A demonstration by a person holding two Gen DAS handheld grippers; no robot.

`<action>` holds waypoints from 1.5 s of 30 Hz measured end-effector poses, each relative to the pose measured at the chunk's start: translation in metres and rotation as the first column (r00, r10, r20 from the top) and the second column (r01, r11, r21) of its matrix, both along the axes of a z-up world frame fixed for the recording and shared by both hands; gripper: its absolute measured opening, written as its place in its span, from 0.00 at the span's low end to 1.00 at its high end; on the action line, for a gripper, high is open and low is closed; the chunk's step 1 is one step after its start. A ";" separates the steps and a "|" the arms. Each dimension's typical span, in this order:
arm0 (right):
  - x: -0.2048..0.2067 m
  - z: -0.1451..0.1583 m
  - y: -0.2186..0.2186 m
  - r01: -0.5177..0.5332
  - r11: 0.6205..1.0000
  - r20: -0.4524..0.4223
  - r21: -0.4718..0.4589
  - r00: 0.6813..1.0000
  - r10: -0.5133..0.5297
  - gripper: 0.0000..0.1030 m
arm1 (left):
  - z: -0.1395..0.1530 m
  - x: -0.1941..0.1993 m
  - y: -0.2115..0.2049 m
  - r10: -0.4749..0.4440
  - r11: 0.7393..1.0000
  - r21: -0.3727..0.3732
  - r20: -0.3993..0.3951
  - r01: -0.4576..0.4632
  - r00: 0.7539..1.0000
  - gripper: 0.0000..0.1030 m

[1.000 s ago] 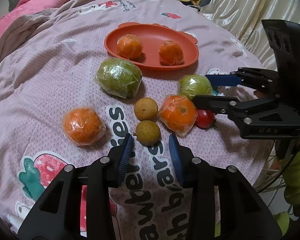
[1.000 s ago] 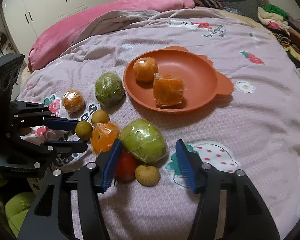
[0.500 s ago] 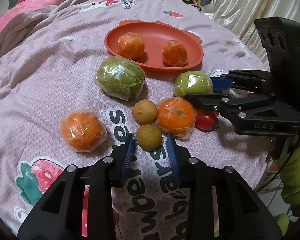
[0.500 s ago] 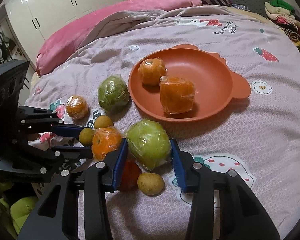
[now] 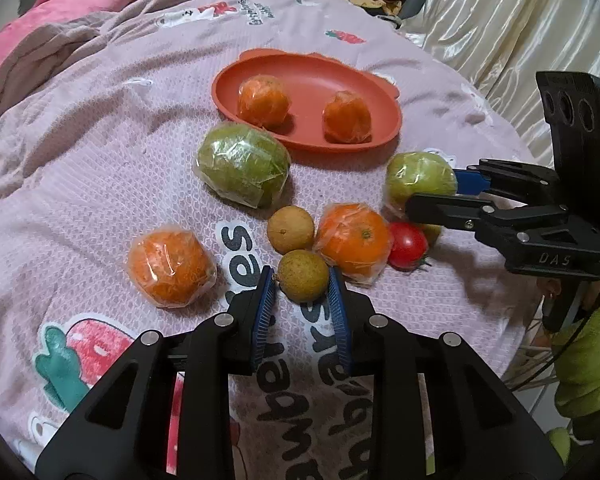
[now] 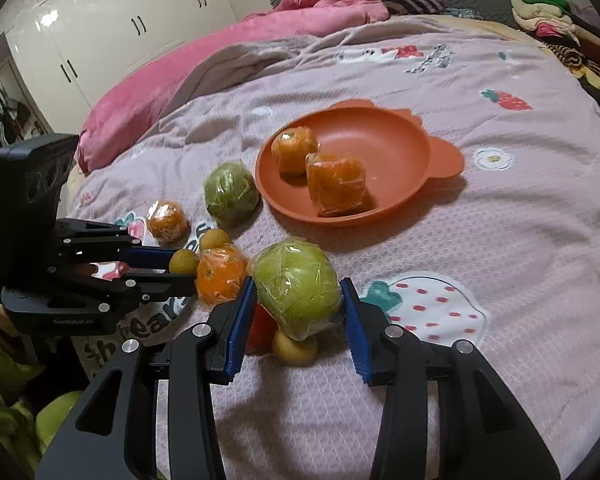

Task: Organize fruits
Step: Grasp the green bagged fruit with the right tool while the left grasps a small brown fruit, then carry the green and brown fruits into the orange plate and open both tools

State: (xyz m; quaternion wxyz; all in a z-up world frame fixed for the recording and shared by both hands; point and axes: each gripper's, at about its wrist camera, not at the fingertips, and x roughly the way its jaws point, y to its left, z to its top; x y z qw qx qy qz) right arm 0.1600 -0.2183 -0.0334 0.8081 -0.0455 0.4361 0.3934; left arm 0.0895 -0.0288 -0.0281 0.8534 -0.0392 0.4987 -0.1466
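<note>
left hand-held gripper now clamped on small brown-yellow fruit, right hand-held gripper squeezing wrapped green fruit

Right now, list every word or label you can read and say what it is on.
"DAS": body of the right hand-held gripper.
"GenRobot.AI", faint: body of the left hand-held gripper.
"ses" and "ear", parts of larger lettering: bedspread.
Small print at the bedspread's far end: too blurred to read.

Left gripper fingers clamped shut, right gripper fingers partly spread
</note>
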 end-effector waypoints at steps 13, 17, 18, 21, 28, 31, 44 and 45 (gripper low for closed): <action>0.006 0.039 -0.015 0.027 0.998 0.081 0.050 0.996 -0.031 0.39 | 0.042 0.011 0.005 0.020 1.000 -0.024 0.077 -0.018 0.997 0.19; 0.015 0.047 -0.017 0.039 0.998 0.102 0.050 0.994 -0.044 0.39 | 0.050 0.024 0.004 0.020 1.000 -0.015 0.086 -0.019 0.996 0.20; 0.017 0.048 -0.017 0.042 0.998 0.107 0.050 0.993 -0.047 0.39 | 0.050 0.026 0.005 0.021 1.000 -0.014 0.086 -0.020 0.996 0.19; 0.024 0.052 -0.019 0.052 0.997 0.120 0.048 0.991 -0.058 0.39 | 0.051 0.034 0.005 0.020 1.000 -0.016 0.080 -0.019 0.997 0.19; 0.042 0.056 -0.020 0.066 0.997 0.137 0.037 0.988 -0.070 0.39 | 0.051 0.051 -0.001 0.010 1.000 -0.013 0.076 -0.009 0.997 0.19; 0.049 0.057 -0.020 0.067 0.997 0.140 0.029 0.988 -0.070 0.39 | 0.051 0.059 -0.004 0.004 1.000 -0.006 0.074 -0.004 0.997 0.19; 0.071 0.046 -0.003 0.051 0.998 0.124 -0.021 0.991 -0.048 0.39 | 0.035 0.090 -0.023 -0.040 0.998 0.046 0.025 0.039 0.999 0.20; 0.073 0.045 -0.002 0.050 0.998 0.123 -0.028 0.991 -0.047 0.39 | 0.033 0.092 -0.024 -0.041 0.998 0.048 0.018 0.041 0.999 0.20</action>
